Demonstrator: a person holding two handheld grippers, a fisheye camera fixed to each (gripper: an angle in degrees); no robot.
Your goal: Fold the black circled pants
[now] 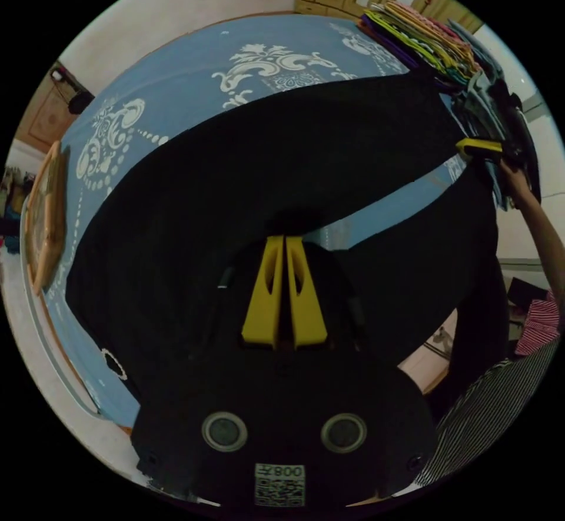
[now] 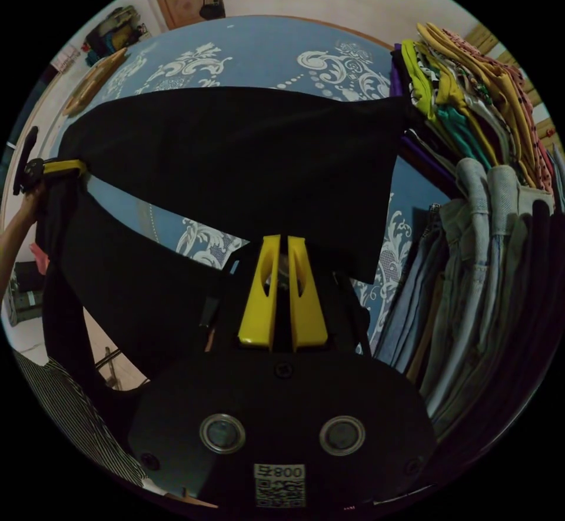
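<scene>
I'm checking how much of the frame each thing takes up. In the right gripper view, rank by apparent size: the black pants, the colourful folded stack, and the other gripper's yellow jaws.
1. black pants, spread across the bed
2. colourful folded stack
3. left gripper, far from the camera, so it looks small for that reason.

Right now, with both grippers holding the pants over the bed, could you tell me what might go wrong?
The black pants reach right up to the stack of folded clothes, so dragging them could topple it. One part hangs off the bed edge and its weight may pull the fabric crooked as the left gripper and right gripper fold it.
</scene>
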